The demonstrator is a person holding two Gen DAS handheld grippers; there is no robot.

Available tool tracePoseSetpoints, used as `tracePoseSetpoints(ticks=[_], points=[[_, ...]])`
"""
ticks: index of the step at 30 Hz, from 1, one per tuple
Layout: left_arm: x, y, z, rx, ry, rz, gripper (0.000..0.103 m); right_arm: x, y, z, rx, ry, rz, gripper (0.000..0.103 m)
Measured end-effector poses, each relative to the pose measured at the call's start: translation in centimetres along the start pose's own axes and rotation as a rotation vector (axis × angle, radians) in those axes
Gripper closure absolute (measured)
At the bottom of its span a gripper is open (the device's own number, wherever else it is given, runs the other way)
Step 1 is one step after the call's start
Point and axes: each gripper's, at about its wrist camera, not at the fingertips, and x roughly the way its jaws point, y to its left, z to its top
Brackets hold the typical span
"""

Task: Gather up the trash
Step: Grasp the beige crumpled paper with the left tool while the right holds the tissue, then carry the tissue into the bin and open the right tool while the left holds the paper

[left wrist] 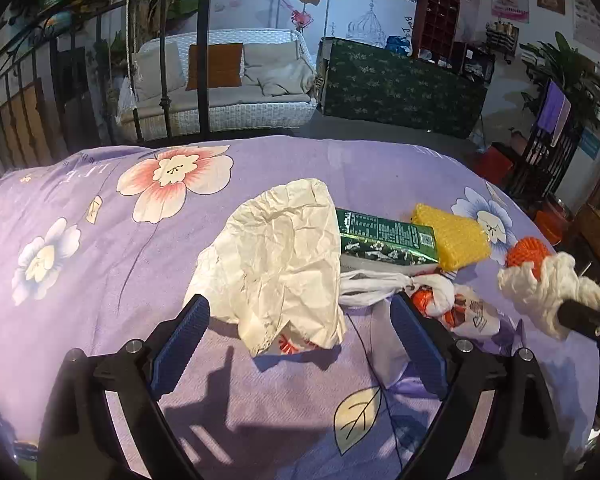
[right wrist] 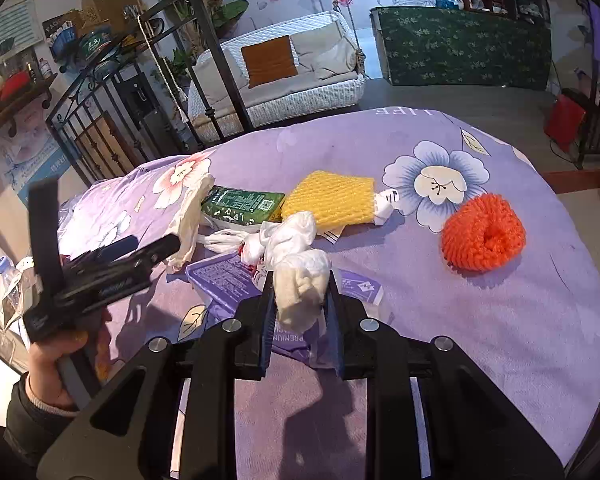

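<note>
Two grippers: both over a desk point(right wrist: 500, 320) under a purple floral cloth
Left gripper point(left wrist: 300, 320): jaws spread wide, holding nothing, just before crumpled cream paper point(left wrist: 284, 256)
Green packet point(left wrist: 384, 236): right of the paper, touching it
Yellow foam net point(left wrist: 452, 240): beside the packet
Right gripper point(right wrist: 300, 300): clamped on a white foam wad point(right wrist: 300, 288)
Orange foam net point(right wrist: 484, 236): far right, apart

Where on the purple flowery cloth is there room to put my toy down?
Bare cloth lies nearest the camera, below the orange net ball. Another free patch is by the pink flower, left of the crumpled paper. Around the green packet and yellow net it's crowded.
</note>
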Motion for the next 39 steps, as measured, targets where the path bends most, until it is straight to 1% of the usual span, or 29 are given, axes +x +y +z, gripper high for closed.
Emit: tracePoseSetpoints(ticks=[3, 4, 5, 6, 7, 8, 10, 12, 14, 15, 16, 23, 27, 31, 35, 39], points=[[1.4, -0.4, 0.3, -0.012, 0.021, 0.016, 0.02, -0.3, -0.2, -0.2, 0.007, 0.004, 0.0, 0.08], [2.0, -0.5, 0.2, -0.007, 0.031, 0.026, 0.024, -0.4, -0.3, -0.2, 0.008, 0.003, -0.001, 0.08], [2.3, -0.5, 0.2, -0.005, 0.039, 0.033, 0.031, -0.6, -0.4, -0.2, 0.009, 0.0, -0.004, 0.08], [2.7, -0.4, 0.1, -0.009, 0.052, 0.043, 0.035, -0.8, -0.4, -0.3, 0.01, -0.003, -0.006, 0.08], [2.9, -0.2, -0.1, -0.018, 0.062, 0.046, 0.042, -1.0, -0.5, -0.3, 0.011, -0.004, -0.007, 0.08], [3.0, 0.1, -0.2, -0.031, 0.07, 0.045, 0.049, -1.1, -0.6, -0.4, 0.012, -0.006, -0.009, 0.08], [2.9, 0.8, -0.6, -0.058, 0.08, 0.033, 0.055, -1.3, -0.8, -0.6, 0.015, -0.005, -0.011, 0.08], [2.5, 1.1, -0.7, -0.077, 0.079, 0.019, 0.067, -1.3, -1.0, -0.8, 0.026, -0.004, -0.009, 0.08], [1.9, 1.2, -0.8, -0.075, 0.068, 0.021, 0.073, -1.4, -1.1, -0.9, 0.035, -0.005, -0.008, 0.08], [1.5, 1.1, -0.9, -0.072, 0.058, 0.022, 0.074, -1.5, -1.2, -1.0, 0.038, -0.006, -0.007, 0.08], [1.1, 1.1, -0.9, -0.07, 0.05, 0.022, 0.079, -1.6, -1.2, -1.1, 0.038, -0.008, -0.006, 0.08], [-1.3, 1.4, -1.7, -0.094, 0.009, -0.003, 0.079, -2.8, -1.1, -1.7, 0.04, -0.019, 0.002, 0.08], [-2.6, 1.8, -2.3, -0.132, 0.004, -0.052, 0.08, -3.4, -1.3, -2.0, 0.042, -0.03, -0.002, 0.08], [-4.7, 1.9, -2.6, -0.144, -0.028, -0.08, 0.08, -4.3, -1.6, -2.7, 0.036, -0.046, -0.02, 0.08], [-6.7, 1.2, -2.7, -0.138, -0.053, -0.105, 0.08, -5.4, -2.1, -3.4, 0.05, -0.058, -0.022, 0.08], [-8.1, -0.7, -2.9, -0.113, -0.073, -0.135, 0.08, -6.4, -3.0, -4.0, 0.068, -0.072, -0.032, 0.08]])
